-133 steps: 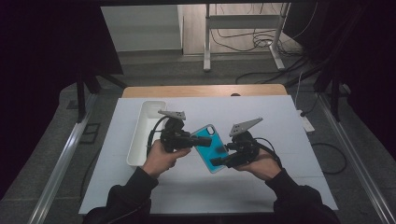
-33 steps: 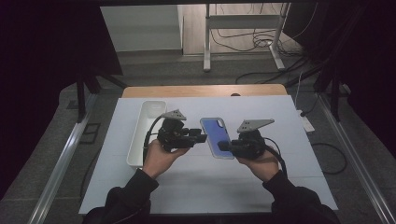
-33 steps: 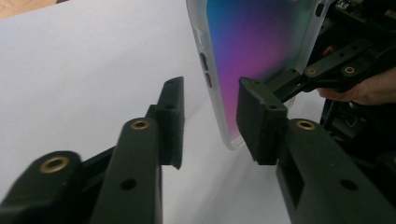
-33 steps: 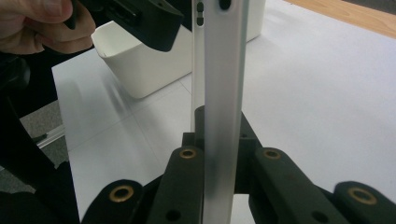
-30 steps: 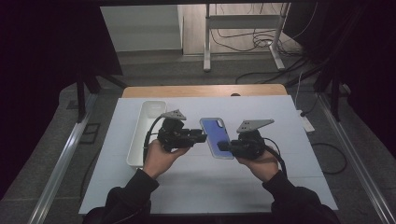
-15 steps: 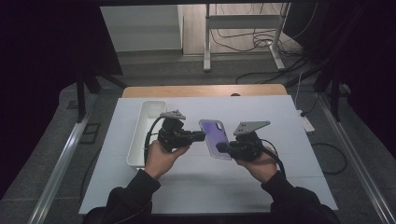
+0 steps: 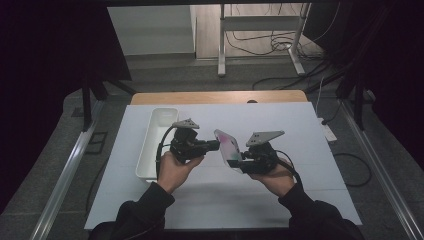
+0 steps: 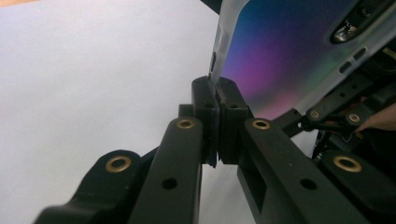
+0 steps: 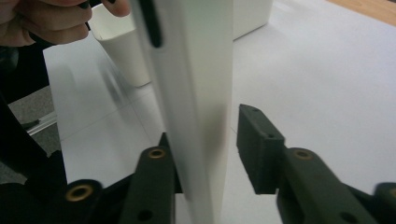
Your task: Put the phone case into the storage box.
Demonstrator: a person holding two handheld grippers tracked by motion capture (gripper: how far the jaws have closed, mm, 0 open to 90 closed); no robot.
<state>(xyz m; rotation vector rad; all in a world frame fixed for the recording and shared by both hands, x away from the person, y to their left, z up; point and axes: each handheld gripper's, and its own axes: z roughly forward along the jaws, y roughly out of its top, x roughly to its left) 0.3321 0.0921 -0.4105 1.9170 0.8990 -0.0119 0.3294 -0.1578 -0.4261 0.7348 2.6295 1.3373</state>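
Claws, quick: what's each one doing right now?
Left claw: shut on the edge of the phone case.
Right claw: just been opening; case between its jaws, one pad clearly off it.

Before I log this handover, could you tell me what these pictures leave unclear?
- Tray inside: high view, hidden by its own walls.
- Phone case: right gripper view, blurred, cut off by the top edge.
- Right tool: a gap shows at one pad; the case hides the other pad.
- Case's far end: left gripper view, cut off.
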